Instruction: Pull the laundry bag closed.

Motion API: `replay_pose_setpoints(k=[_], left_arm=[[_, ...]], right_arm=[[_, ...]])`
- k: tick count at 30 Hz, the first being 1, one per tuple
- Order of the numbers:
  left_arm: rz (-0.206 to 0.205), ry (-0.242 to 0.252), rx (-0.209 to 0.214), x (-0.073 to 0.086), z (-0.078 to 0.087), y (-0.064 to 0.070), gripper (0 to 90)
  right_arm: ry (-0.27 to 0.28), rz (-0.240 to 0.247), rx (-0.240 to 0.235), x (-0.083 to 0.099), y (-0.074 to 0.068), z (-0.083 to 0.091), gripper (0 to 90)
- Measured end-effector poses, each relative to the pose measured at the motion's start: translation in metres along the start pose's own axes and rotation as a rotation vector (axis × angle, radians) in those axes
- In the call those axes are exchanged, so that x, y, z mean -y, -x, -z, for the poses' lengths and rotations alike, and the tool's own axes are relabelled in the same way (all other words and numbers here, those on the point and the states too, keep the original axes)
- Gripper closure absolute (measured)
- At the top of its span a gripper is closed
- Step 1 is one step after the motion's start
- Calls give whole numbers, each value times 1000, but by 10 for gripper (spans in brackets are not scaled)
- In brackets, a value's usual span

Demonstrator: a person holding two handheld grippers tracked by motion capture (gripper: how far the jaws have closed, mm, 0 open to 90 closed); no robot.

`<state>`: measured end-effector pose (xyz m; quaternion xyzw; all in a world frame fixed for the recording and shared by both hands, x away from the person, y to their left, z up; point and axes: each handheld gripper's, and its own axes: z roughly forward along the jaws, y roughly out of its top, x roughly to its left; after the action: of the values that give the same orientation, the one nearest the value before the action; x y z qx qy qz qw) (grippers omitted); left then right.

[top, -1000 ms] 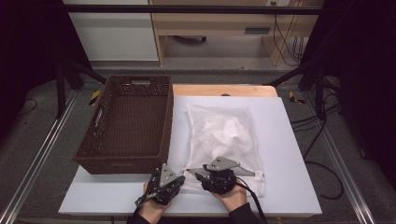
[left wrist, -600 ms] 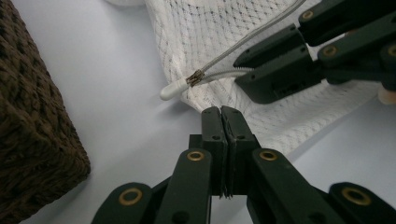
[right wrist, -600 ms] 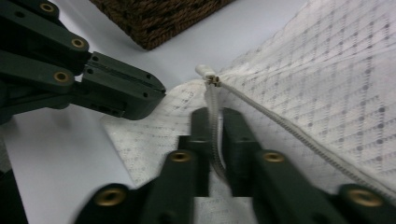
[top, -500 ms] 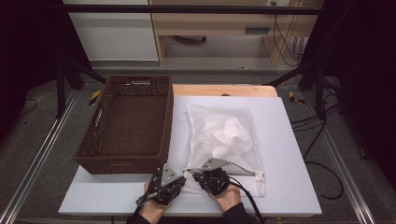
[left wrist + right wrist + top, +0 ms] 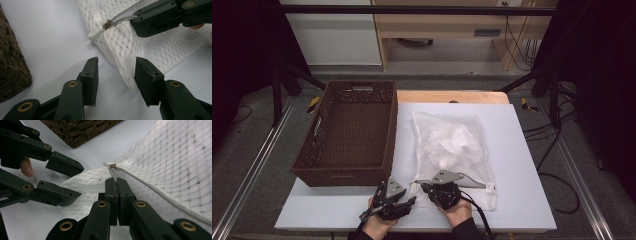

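Observation:
A white mesh laundry bag (image 5: 452, 145) lies on the white table (image 5: 517, 200), its zipper along the near edge. My right gripper (image 5: 424, 186) is at the bag's near left corner, shut (image 5: 117, 181) on the zipper pull tab (image 5: 113, 171), just behind the metal slider (image 5: 107, 24). My left gripper (image 5: 409, 202) sits right beside it, open (image 5: 116, 62), its two jaws on either side of the bag's raised corner fold (image 5: 125, 60) without clamping it. The bag holds crumpled white fabric (image 5: 449, 137).
A dark brown wicker basket (image 5: 392, 145) stands empty on the table's left half, its near wall (image 5: 12, 67) close to my left gripper. Bare table stretches right of the bag. Beyond the far edge are a wooden strip (image 5: 452, 96) and floor cables.
My right gripper has slid a little left and toward the near edge, still closed on the pull tab. The left gripper has barely moved.

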<state>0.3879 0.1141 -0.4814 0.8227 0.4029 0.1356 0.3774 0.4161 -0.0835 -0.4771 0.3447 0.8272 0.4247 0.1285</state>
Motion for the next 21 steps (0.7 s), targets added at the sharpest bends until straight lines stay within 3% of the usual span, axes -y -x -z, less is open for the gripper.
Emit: replay_pose_setpoints(k=[4, 6, 8, 10, 14, 21], left_arm=[[-19, -17, -45, -1, 1, 5, 706], [-13, -21, -38, 0, 1, 3, 815], [-22, -28, -36, 0, 3, 3, 863], [-40, -27, -45, 0, 3, 5, 872], [-63, -22, -55, 2, 3, 7, 873], [-56, 0, -49, 5, 4, 6, 874]], right_arm=[[-33, 2, -6, 2, 0, -4, 869], [-37, 6, 0, 2, -1, -5, 815], [-14, 4, 3, 0, -1, -3, 772], [23, 5, 14, -5, -1, 2, 701], [62, 4, 14, -23, -3, 0, 667], [-11, -11, 0, -31, -8, -31, 689]])
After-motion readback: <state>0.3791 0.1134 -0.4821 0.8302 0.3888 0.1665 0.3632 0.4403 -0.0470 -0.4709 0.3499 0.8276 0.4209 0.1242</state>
